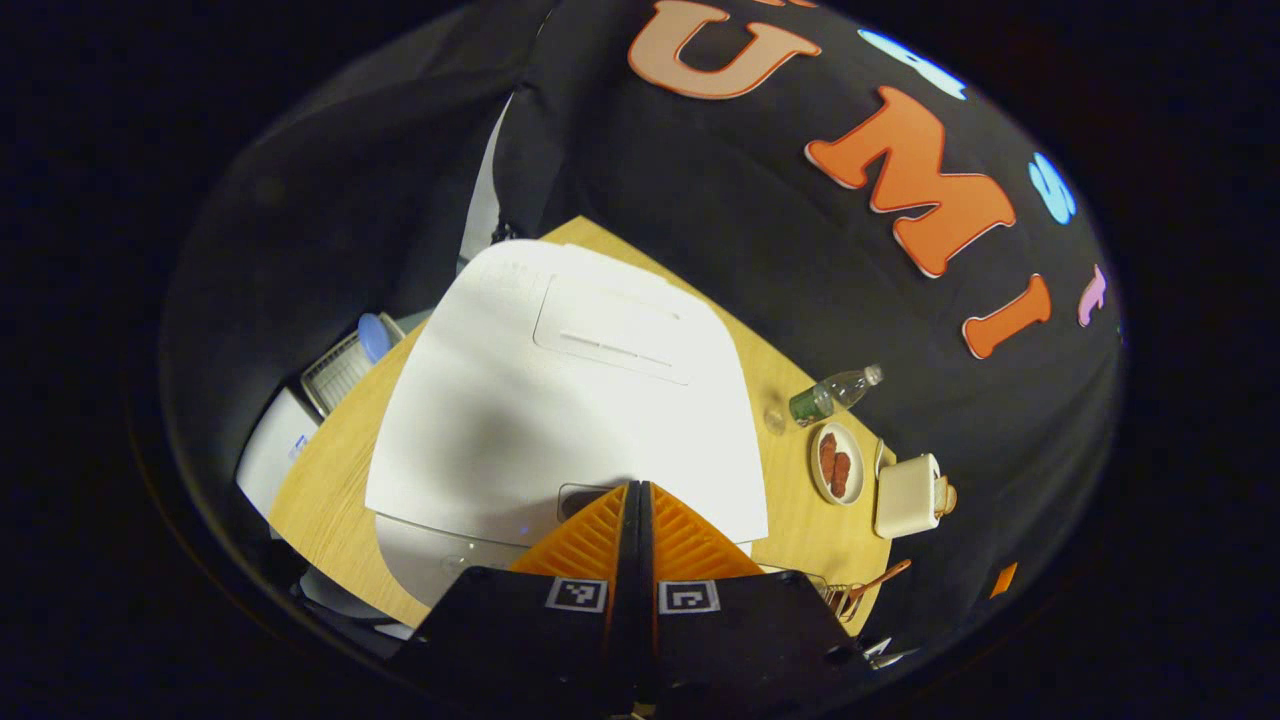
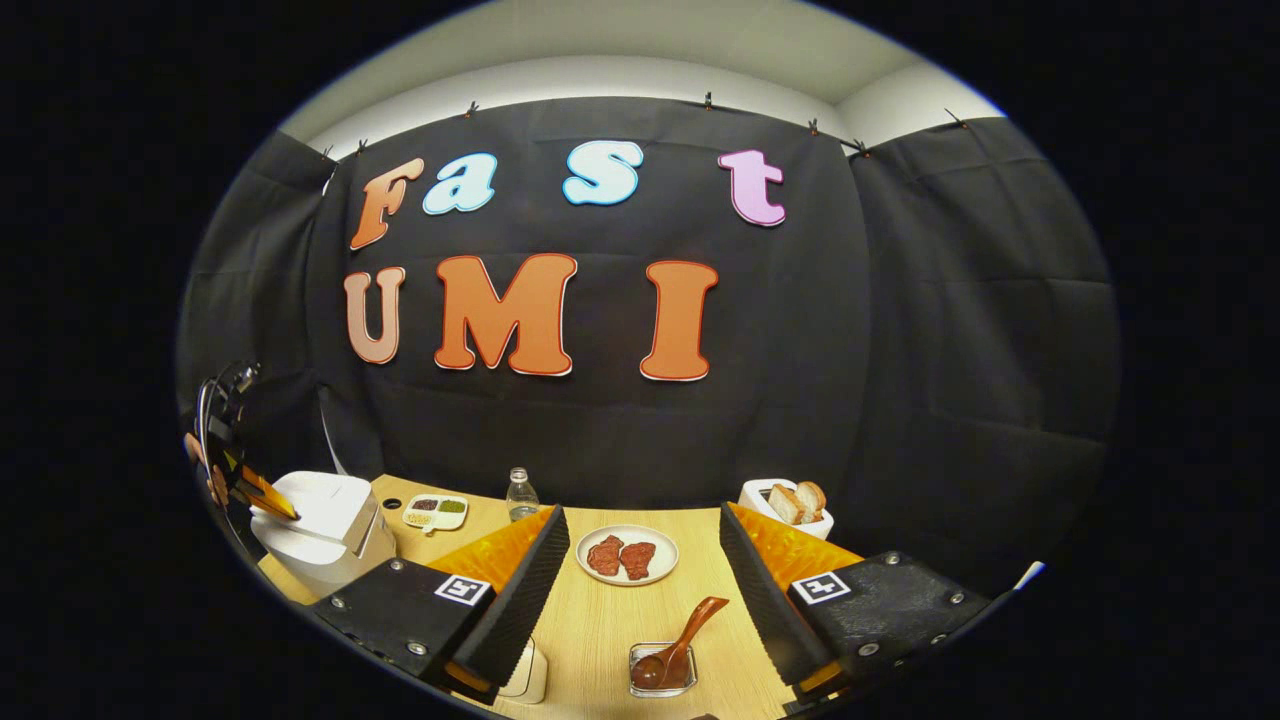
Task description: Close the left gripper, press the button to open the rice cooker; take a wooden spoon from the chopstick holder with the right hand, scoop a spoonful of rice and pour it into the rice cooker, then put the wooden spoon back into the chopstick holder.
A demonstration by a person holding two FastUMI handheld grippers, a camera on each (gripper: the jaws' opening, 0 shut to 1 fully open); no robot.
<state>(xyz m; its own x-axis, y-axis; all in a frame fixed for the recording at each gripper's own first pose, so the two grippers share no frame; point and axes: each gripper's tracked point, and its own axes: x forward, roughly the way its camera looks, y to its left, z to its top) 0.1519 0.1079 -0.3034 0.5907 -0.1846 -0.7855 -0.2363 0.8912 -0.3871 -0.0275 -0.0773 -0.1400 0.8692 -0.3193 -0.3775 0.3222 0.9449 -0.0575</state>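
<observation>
The white rice cooker stands on the wooden table with its lid down. My left gripper is shut with nothing between its fingers; its tips rest at the lid button on the cooker's front edge. The right gripper view shows the same cooker at far left, with the left gripper on it. My right gripper hovers open and holds nothing above the table. A wooden spoon leans in a small holder just ahead of it, between the fingers. The spoon also shows at lower right in the left gripper view.
A plate of meat pieces, a white toaster with bread, a plastic bottle and a small divided dish sit toward the back of the table. A white object lies by my right gripper's left finger.
</observation>
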